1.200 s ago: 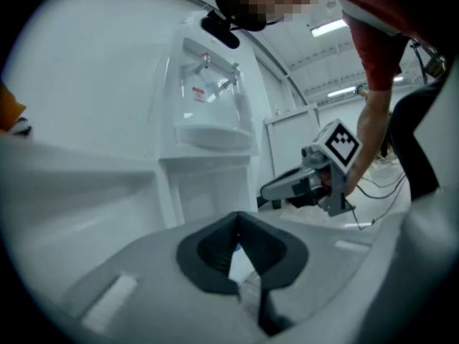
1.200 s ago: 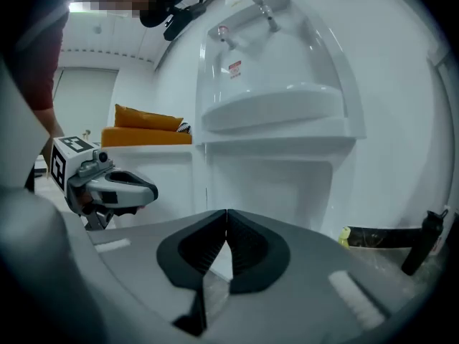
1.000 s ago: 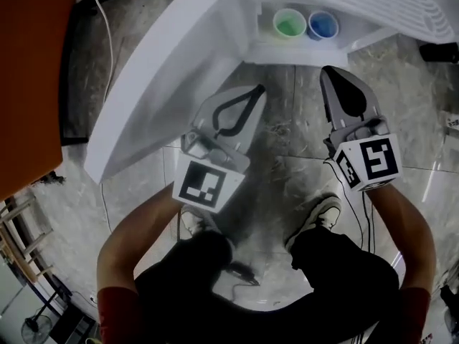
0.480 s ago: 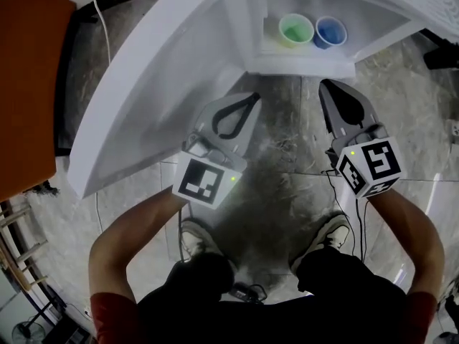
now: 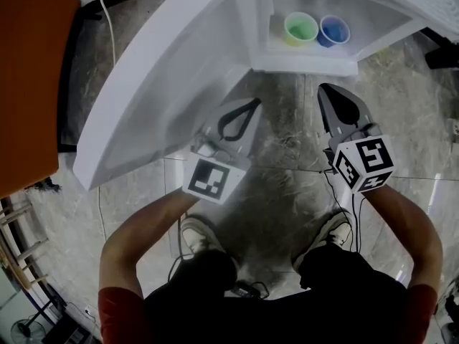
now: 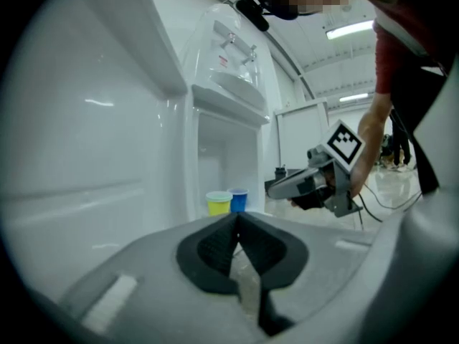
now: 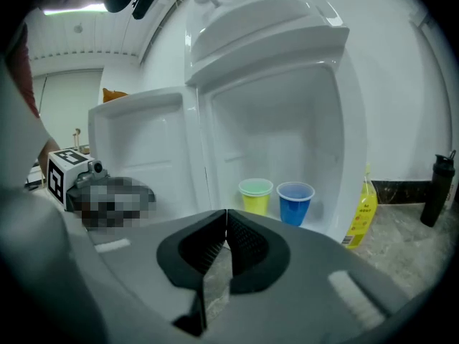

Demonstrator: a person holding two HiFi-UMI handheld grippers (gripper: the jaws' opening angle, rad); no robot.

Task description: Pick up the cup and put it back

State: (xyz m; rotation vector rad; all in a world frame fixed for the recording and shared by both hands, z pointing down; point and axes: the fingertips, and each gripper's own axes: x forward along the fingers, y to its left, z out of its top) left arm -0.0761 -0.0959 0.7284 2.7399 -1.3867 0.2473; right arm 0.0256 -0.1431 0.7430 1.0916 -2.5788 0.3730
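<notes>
Two cups stand side by side in the open lower compartment of a white water dispenser (image 5: pixel 301 59): a yellow-green cup (image 5: pixel 300 29) (image 7: pixel 256 196) (image 6: pixel 219 203) on the left and a blue cup (image 5: pixel 334 30) (image 7: pixel 295 202) (image 6: pixel 238 200) on the right. My left gripper (image 5: pixel 252 102) (image 6: pixel 237 216) is shut and empty, short of the compartment and to its left. My right gripper (image 5: pixel 324 88) (image 7: pixel 226 212) is also shut and empty. It points at the cups from a little in front of the compartment's sill.
The compartment's white door (image 5: pixel 165 77) stands swung open on the left, beside my left gripper. A yellow bottle (image 7: pixel 363 213) and a black bottle (image 7: pixel 437 188) stand on the stone floor right of the dispenser. An orange panel (image 5: pixel 29 84) is at the far left.
Both grippers have sunk lower, still shut and empty. In the head view the dispenser and cups have shifted slightly right.
</notes>
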